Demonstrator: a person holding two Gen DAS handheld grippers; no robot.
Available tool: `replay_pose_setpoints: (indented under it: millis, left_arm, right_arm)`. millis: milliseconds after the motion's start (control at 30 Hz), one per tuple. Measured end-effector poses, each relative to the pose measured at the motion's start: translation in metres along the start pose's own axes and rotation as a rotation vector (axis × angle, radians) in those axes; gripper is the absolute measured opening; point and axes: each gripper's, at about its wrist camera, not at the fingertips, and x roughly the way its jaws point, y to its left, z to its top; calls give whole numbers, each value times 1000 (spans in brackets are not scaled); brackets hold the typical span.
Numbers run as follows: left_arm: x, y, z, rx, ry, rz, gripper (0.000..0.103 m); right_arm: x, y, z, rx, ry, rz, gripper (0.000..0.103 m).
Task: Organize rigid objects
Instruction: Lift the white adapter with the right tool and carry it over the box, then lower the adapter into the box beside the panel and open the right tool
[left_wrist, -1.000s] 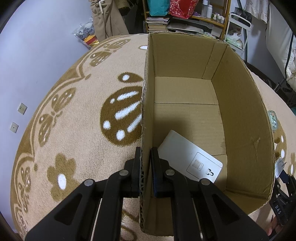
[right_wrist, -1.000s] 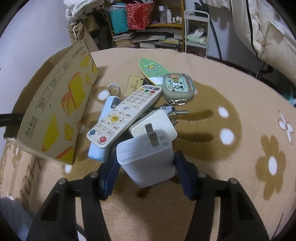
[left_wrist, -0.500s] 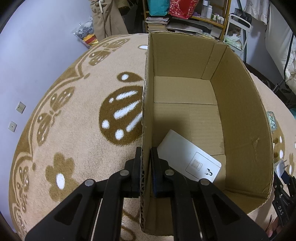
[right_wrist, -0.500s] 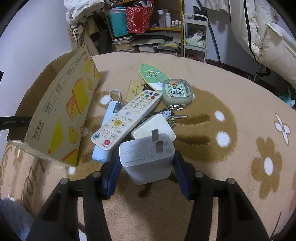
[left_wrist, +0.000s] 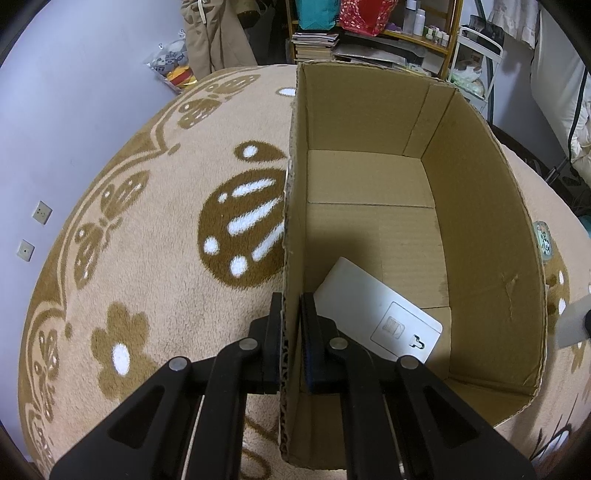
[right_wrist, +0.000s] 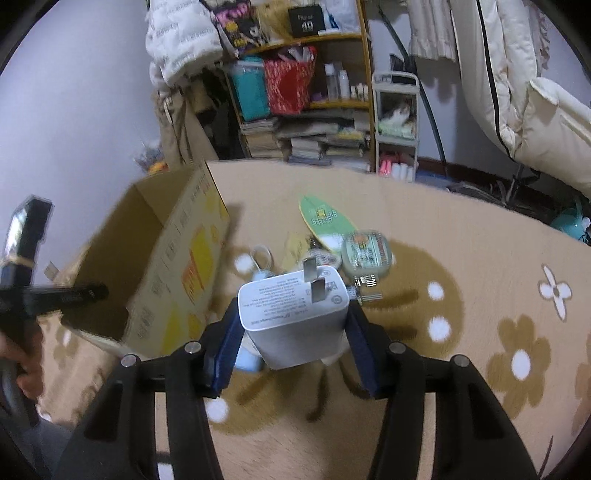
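My left gripper (left_wrist: 291, 325) is shut on the near left wall of an open cardboard box (left_wrist: 476, 229), one finger outside and one inside. A white flat card (left_wrist: 373, 306) lies on the box floor. My right gripper (right_wrist: 293, 325) is shut on a white plug charger (right_wrist: 295, 314), held above the carpet with its prongs up. The box (right_wrist: 177, 269) stands to the left in the right wrist view. Behind the charger lie a green oval tag (right_wrist: 325, 221), a green cartoon case (right_wrist: 365, 254) and keys (right_wrist: 365, 288). The pile's nearer items are mostly hidden by the charger.
Everything rests on a beige carpet with brown flower patterns (right_wrist: 480, 295). A cluttered bookshelf (right_wrist: 306, 110) and a white cart (right_wrist: 395, 122) stand at the far edge. The left gripper's handle and the person's hand (right_wrist: 22, 295) show at the left of the right wrist view.
My right gripper has lifted the white charger up off the carpet and away from the pile. My left gripper has kept its hold on the box wall.
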Motion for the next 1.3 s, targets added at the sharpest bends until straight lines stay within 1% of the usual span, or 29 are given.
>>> replay_pose_setpoints:
  millis: [167, 300, 367, 500, 733, 867, 1000, 1167, 1300]
  left_arm:
    - [0, 0, 0, 2, -1, -1, 7]
    - [0, 1, 0, -5, 1, -5, 8]
    - [-1, 1, 0, -4, 1, -5, 8]
    - [-1, 1, 0, -7, -1, -2, 8]
    - [0, 2, 0, -14, 0, -6, 7]
    - [0, 2, 1, -16, 0, -7, 7]
    - [0, 3, 0, -25, -2, -11, 7]
    - [1, 4, 1, -35, 0, -19, 7]
    - [2, 5, 0, -43, 7, -25, 7]
  right_arm:
    - [-8, 16, 24, -22, -58, 40, 58]
    - [-10, 28, 38, -8, -90, 85, 58]
    - [-9, 36, 43, 1, -99, 111, 58]
    - [-8, 52, 50, -12, -113, 137, 58]
    - [-4, 87, 69, -57, -127, 175, 58]
    - [3, 108, 77, -73, -123, 206, 58]
    - [13, 125, 80, -86, -106, 218, 58]
    - [32, 128, 75, -22, -46, 249, 58]
    - [44, 132, 65, -47, -21, 245, 58]
